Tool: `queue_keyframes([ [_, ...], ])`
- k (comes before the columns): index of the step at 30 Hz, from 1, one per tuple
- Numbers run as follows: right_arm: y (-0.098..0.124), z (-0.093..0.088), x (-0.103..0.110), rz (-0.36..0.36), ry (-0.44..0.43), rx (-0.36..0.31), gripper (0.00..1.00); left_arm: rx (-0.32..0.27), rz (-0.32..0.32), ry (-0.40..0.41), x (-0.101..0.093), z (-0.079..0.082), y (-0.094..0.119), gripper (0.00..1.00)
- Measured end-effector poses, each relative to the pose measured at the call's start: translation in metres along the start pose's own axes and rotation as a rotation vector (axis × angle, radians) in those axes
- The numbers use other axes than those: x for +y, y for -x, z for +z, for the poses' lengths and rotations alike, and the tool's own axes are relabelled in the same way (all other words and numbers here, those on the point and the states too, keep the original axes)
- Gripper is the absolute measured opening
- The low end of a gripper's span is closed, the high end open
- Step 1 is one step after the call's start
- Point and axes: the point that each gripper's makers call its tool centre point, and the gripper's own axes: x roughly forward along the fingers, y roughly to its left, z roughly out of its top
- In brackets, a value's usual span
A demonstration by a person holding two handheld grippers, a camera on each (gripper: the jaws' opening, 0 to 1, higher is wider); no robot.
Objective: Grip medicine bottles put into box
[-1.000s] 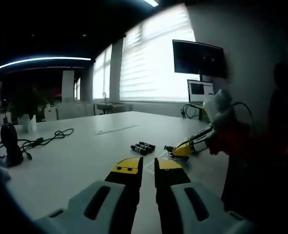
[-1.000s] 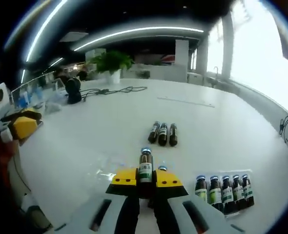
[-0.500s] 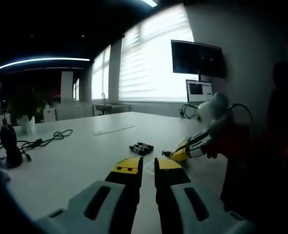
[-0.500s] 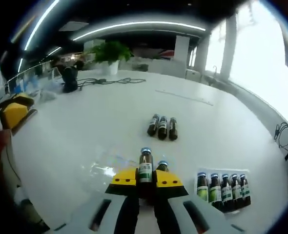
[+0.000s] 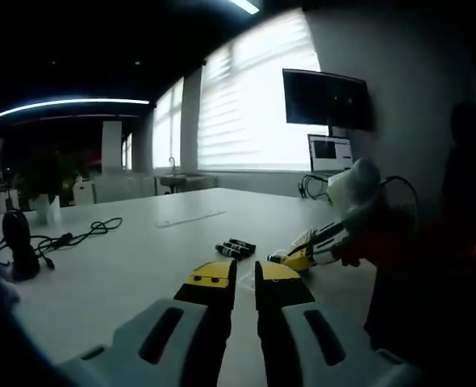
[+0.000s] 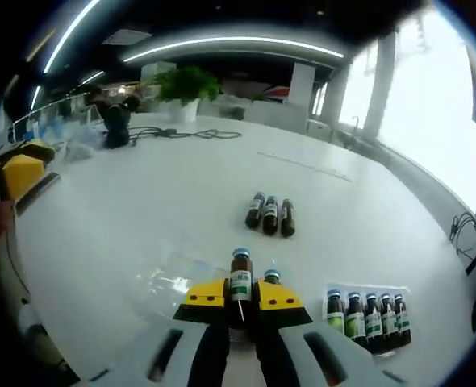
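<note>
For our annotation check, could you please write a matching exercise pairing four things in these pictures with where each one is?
Things:
1. bottle with a green label
2. three dark bottles
3. row of five bottles
4. potted plant

Places:
A. at the far edge of the white table
B. lying loose mid-table
C. clamped in the right tongs
D. side by side in the clear tray

Pairs: 1-C, 2-B, 3-D, 4-A

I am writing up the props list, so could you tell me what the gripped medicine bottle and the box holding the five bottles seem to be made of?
The medicine bottle looks like dark brown glass or glossy plastic, with a blue cap and a green and white label, likely paper. The box looks like thin clear plastic: the table shows through its rim, which catches the light.
</note>
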Motion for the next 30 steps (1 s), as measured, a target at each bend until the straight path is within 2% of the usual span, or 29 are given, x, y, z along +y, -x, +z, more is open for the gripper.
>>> queue_keyframes([
  [8,-0.001,-0.003,0.0,0.003,0.012,0.002,0.08,-0.021,0.013,0.006,0.003,0.005,0.002,0.03],
  [24,0.007,0.012,-0.008,0.005,0.019,-0.093,0.04,-0.02,0.011,0.003,0.002,0.005,0.002,0.03],
  [30,0.009,0.013,-0.009,0.067,-0.045,-0.111,0.03,-0.019,0.009,-0.001,0.002,0.004,0.001,0.03],
])
